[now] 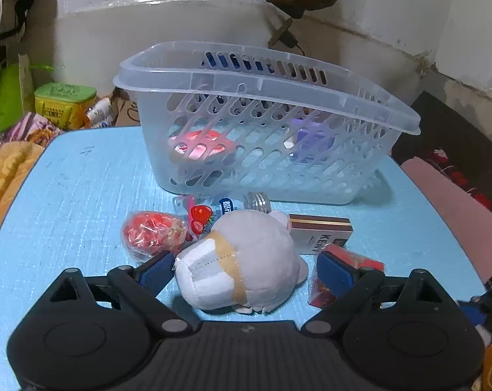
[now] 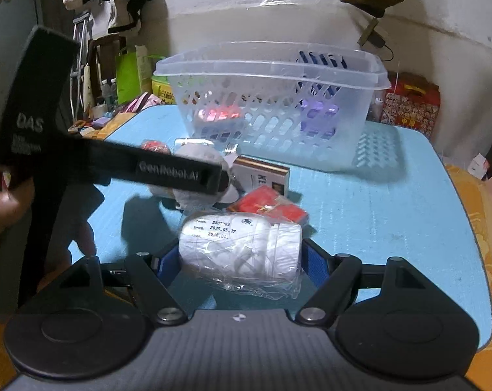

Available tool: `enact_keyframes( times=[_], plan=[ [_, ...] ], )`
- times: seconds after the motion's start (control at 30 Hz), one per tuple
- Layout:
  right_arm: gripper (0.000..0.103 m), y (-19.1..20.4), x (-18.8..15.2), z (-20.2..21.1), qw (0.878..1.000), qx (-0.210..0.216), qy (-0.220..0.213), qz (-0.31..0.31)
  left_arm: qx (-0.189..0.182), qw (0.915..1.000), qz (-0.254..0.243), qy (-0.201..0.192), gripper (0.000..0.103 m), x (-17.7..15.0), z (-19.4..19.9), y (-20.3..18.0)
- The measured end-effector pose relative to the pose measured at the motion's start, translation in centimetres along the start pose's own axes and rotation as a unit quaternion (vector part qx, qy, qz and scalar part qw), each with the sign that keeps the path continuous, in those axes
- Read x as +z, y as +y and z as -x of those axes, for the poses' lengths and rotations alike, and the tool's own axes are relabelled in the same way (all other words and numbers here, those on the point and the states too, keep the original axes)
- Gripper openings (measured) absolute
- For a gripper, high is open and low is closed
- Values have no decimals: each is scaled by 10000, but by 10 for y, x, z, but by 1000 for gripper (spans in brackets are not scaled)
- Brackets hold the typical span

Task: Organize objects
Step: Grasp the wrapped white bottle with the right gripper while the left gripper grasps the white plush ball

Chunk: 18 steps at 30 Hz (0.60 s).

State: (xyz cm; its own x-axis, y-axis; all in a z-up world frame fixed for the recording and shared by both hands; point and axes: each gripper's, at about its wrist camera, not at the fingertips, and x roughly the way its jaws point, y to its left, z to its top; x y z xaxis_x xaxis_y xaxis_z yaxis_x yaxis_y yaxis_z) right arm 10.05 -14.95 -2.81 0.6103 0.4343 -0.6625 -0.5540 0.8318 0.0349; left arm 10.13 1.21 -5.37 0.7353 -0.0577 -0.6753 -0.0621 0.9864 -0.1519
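Nearest your right wrist camera, the white bottle lies on its side in a crinkled clear wrapper, framed by the right gripper; its blue pads sit at either end, seemingly closing on it, though firm contact cannot be told. Your left gripper stands spread around the plush toy, one pad touching its pale stitched side, the other apart, so nothing is pinched yet. This soft, rounded toy will likely compress under grip; the rigid ribbed-cap bottle may slip inside its film. Behind the toy lie a red crinkly packet, a strawberry-printed bottle, a flat cardboard box and a glossy red pack, clustered on the blue textured table. Beyond them, just past the cluster, stands the translucent slotted basket, already holding a pink item and a purple one, presumably the destination for both grasps.
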Motion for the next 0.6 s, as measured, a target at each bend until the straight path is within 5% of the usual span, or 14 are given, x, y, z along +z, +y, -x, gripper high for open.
enact_keyframes(
  times=[0.13,0.6],
  plan=[
    [79,0,-1,-1,10000,-11,16,44,271,9986,-444,-66,83,-4,1,-12],
    [78,-20,11,9,9990,-217,-354,-173,-194,9935,-462,-1027,81,9,54,3]
  ],
)
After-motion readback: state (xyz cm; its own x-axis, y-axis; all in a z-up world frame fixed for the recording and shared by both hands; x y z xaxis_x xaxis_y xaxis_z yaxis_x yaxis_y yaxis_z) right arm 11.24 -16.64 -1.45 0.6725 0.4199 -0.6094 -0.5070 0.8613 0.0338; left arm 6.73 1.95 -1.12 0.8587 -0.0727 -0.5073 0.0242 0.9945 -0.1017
